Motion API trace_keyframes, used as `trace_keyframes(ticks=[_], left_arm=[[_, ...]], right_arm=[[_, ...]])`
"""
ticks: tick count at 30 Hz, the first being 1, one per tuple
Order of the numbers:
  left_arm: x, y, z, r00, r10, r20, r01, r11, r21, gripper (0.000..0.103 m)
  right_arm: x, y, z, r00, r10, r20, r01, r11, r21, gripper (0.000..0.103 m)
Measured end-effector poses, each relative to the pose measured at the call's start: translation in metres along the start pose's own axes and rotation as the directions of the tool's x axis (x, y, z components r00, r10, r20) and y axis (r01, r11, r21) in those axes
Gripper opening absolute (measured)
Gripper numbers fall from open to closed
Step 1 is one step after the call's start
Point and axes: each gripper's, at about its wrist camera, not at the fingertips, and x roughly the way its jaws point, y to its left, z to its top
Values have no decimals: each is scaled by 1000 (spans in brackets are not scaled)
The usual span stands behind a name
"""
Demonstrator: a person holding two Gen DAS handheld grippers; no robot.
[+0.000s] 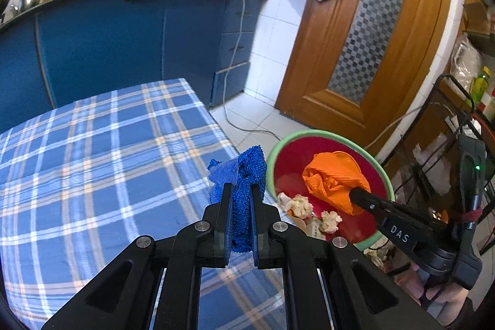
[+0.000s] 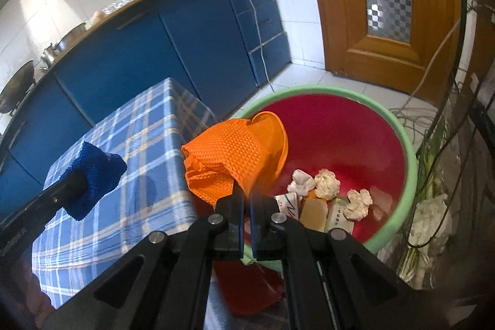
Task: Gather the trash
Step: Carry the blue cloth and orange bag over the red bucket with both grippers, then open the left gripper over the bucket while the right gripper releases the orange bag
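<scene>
Trash, the orange cloth (image 2: 229, 163), is clenched in your right gripper (image 2: 246, 200) over the near rim of the basin (image 2: 411, 163) beside the table (image 1: 92, 160) corner, while your left gripper (image 1: 241, 190) grips the blue cloth (image 1: 247, 175), so release next.

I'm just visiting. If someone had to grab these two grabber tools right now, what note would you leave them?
Left gripper: shut on the blue glove, at the table edge, not yet over the bin.
Right gripper: shut on the orange glove, over the bin.
Done: crumpled paper and small packets already lie in the bin.
Left: drop the orange glove, then bring the blue one over and drop it. The table shows nothing else to collect.
</scene>
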Motion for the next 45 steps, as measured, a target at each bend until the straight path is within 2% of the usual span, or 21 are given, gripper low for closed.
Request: trace_keyframes(ticks=[10, 13, 17, 28, 30, 33, 34, 42, 45], left_arm=[[20, -23, 2, 999, -46, -27, 47, 998, 44, 9], [27, -31, 4, 998, -57, -37, 60, 997, 58, 9], [35, -40, 6, 996, -73, -48, 76, 994, 76, 9], [70, -68, 8, 986, -130, -102, 143, 982, 126, 12], [73, -72, 9, 987, -127, -100, 140, 980, 138, 18], [73, -73, 10, 990, -115, -85, 127, 982, 141, 43], [73, -73, 11, 990, -112, -81, 123, 983, 138, 46], [58, -59, 11, 994, -93, -65, 99, 990, 98, 46], [46, -51, 9, 996, -72, -49, 76, 994, 82, 46]], right_arm=[[14, -25, -1, 998, -44, -47, 46, 998, 52, 11], [12, -29, -2, 998, -36, -49, 39, 997, 61, 29], [6, -32, -1, 999, -26, -23, 27, 997, 74, 38], [-17, -49, 0, 999, -31, 40, 26, 992, 123, 40], [-20, -53, 1, 998, -37, 46, 31, 991, 128, 40], [-23, -56, 2, 998, -44, 51, 37, 990, 134, 40], [-23, -56, 2, 998, -43, 51, 36, 990, 136, 40], [-29, -48, -1, 998, -22, 50, 17, 994, 110, 41], [-35, -42, -3, 998, -10, 57, 5, 995, 97, 44]])
